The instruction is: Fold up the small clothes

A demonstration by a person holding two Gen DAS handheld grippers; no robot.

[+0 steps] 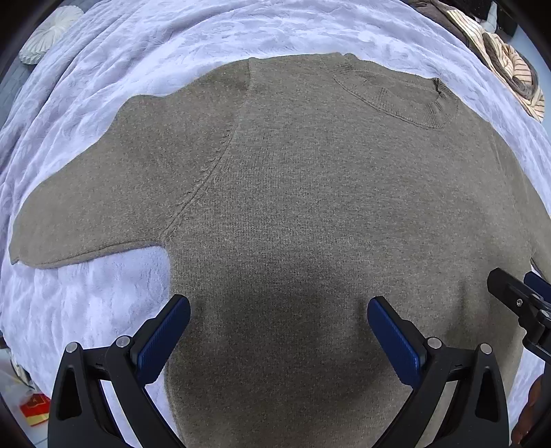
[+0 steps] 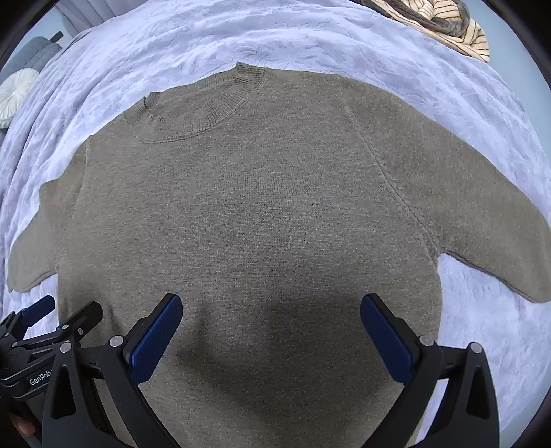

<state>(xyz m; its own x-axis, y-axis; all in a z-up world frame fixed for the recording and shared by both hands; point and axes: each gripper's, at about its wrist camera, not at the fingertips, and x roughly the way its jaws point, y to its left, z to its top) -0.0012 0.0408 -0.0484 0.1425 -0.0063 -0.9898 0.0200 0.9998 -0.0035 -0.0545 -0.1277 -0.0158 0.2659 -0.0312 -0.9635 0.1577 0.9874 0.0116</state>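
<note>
Two wide-spread blue pads (image 1: pixel 165 336) frame the left wrist view, where the left gripper (image 1: pixel 279 339) hangs open above a pale lilac blanket (image 1: pixel 206 31) with a plush, embossed surface that covers the whole bed. A grey-brown knitted sweater (image 1: pixel 310 193) lies flat on the blanket, neckline toward the far edge, one sleeve (image 1: pixel 89 206) stretched out toward the left edge. A round white pleated cushion (image 1: pixel 48 32) sits at the far left corner, and a heap of cream striped cloth (image 1: pixel 509 65) mixed with dark fabric lies at the far right corner. A red and yellow packet (image 1: pixel 36 406) shows below the blanket's near left edge. The right gripper (image 1: pixel 516 299) pokes in at the right rim, just over the sweater's side. In the right wrist view, the right gripper (image 2: pixel 272 336) likewise stands wide open over the sweater's (image 2: pixel 258 213) lower body, holding nothing. The ribbed collar (image 2: pixel 206 107) points to the far edge, and the other sleeve (image 2: pixel 489 227) reaches toward the right edge of the blanket (image 2: pixel 344 38). The left gripper (image 2: pixel 51 320) enters at the lower left, its black frame printed with white lettering. The cushion (image 2: pixel 15 91) rests far left beside a grey upholstered shape (image 2: pixel 32 51), and the striped cloth (image 2: pixel 447 24) lies at the far right.
</note>
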